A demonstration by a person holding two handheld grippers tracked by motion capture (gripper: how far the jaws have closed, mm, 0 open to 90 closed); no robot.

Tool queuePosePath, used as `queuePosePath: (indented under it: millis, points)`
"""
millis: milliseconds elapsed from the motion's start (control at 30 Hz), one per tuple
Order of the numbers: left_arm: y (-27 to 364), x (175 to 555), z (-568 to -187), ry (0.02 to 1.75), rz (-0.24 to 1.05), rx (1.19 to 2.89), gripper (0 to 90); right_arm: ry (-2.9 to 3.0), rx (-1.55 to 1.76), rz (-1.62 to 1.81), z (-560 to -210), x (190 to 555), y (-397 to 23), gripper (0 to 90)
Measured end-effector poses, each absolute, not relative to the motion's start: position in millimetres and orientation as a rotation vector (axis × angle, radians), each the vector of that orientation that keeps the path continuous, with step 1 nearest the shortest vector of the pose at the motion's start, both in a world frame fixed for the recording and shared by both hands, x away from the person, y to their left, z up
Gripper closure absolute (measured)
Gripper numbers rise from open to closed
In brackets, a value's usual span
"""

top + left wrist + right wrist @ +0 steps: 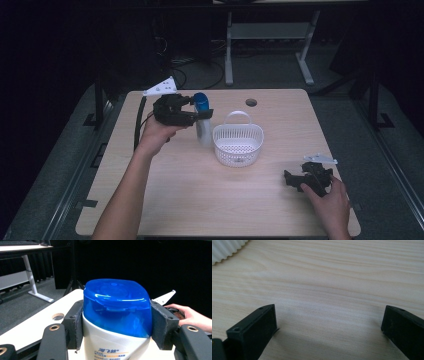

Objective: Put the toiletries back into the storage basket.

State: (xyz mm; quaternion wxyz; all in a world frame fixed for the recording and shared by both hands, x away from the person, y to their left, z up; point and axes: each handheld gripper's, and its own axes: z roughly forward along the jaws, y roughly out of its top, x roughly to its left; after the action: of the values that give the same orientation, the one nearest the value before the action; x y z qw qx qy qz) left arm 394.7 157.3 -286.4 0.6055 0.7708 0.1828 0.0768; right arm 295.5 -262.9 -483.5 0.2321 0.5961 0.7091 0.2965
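Left of centre in the high view, the left gripper (199, 113) is clenched around the blue cap of a white bottle (203, 125) standing upright just beside the white basket (238, 143). At lower right, the right gripper (295, 181) rests on the wooden table (200, 190), jaws spread wide, grasping nothing.

The bottle (112, 340) is white with a translucent blue cap (117, 306) and blue and orange print. The basket (238, 140) is white, its wall pierced with small holes. The surface (200, 195) is pale wood with fine grain. Both grippers' fingers (254, 327) are black.
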Motion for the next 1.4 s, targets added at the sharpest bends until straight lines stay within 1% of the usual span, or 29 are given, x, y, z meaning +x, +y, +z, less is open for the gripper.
queuePosePath:
  millis: [467, 833, 1400]
  points:
    - [130.6, 400.7, -285.5, 0.393, 0.163, 1.786, 37.6, 1.949, 1.638, 0.815, -483.5, 295.5, -262.9, 0.0]
    - [113.8, 404.7, -292.0, 0.390, 0.157, 1.783, 37.5, 1.949, 1.638, 0.815, -483.5, 295.5, -262.9, 0.0]
    - [105.8, 410.2, -309.8, 0.396, 0.169, 1.787, 37.6, 1.949, 1.637, 0.815, -483.6, 295.5, -262.9, 0.0]
